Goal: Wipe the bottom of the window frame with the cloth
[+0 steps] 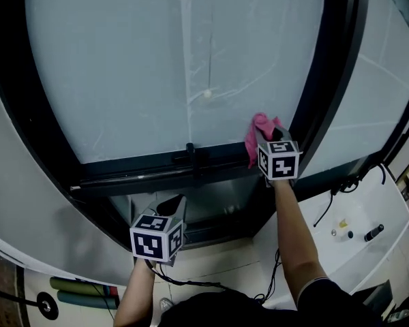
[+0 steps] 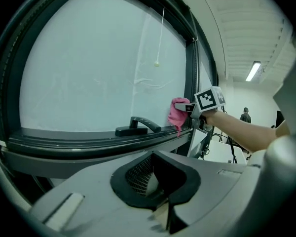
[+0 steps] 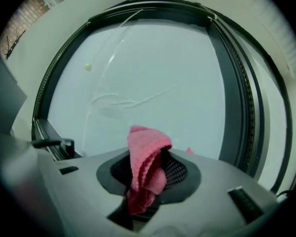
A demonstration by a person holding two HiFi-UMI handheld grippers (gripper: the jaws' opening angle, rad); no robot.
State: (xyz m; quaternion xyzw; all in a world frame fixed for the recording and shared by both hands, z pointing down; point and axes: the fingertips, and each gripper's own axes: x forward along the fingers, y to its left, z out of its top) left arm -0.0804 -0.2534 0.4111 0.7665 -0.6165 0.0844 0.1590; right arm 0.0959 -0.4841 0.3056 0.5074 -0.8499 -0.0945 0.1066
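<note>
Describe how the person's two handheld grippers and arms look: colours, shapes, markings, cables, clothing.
Both the left gripper and the right gripper have a pale grey body, black jaws with a mesh-patterned lining, and a white cube bearing black square markers. A thin black cable hangs from the left one. The forearms are bare; a dark short sleeve shows on the right arm.

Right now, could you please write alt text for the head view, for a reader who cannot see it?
The right hand-held gripper holds a pink cloth at the bottom of a window frame, near its right corner. The left hand-held gripper hangs lower, holding nothing.
</note>
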